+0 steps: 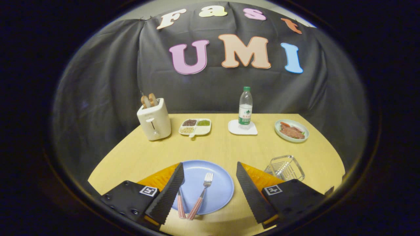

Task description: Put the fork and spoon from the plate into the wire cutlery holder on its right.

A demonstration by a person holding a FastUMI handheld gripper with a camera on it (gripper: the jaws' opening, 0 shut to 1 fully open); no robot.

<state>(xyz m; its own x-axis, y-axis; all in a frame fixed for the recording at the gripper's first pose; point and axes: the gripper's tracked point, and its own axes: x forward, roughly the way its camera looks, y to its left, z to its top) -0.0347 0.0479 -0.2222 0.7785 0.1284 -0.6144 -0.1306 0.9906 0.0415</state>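
Note:
A blue plate [215, 178] lies on the wooden table between my two fingers. On it rests a fork [202, 193] with a red-checked handle, tines pointing away from me. Beside the fork lies the spoon [180, 206], also red-checked at the handle; my left finger [167, 196] hides its bowl. The wire cutlery holder [284, 167] stands to the right of the plate, just beyond my right finger [251, 191]. My gripper [210, 186] hovers above the plate, open wide, with nothing held.
At the back of the table stand a white toaster [154, 121] with bread in it, a divided tray of beans [195, 127], a water bottle [245, 108] on a white coaster and a green plate of food [291, 130]. An orange mat [157, 178] lies under the blue plate.

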